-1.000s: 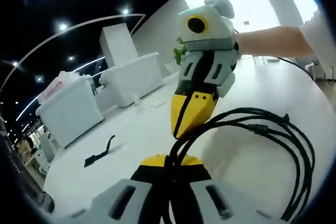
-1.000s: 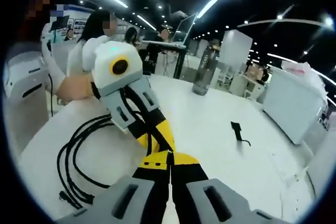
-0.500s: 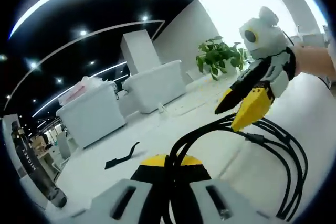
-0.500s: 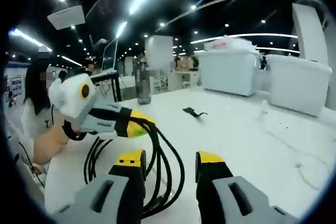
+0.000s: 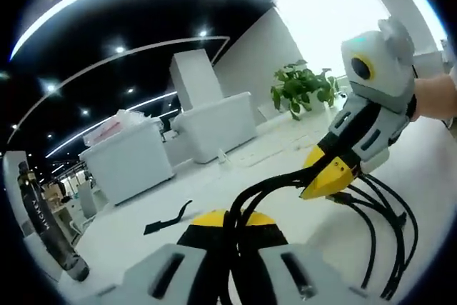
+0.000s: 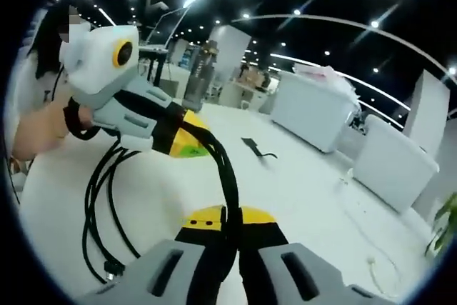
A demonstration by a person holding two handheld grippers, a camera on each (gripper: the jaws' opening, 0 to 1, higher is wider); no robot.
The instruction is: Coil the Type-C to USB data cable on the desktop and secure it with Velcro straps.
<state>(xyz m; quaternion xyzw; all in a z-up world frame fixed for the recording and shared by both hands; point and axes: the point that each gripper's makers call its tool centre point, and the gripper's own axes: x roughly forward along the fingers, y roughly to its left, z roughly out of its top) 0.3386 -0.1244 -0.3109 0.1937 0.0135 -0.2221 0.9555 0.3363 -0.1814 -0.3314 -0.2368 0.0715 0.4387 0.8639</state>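
Above white desk (image 6: 307, 198), both tongs (image 5: 230, 221) (image 6: 227, 218) clamp black cable (image 5: 371, 205), potted plant (image 5: 303, 87) behind.

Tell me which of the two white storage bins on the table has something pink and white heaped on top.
It is the storage bin nearer the black Velcro strap; pink and white stuff rises above its rim. The other bin, farther from the strap, has a flat top.
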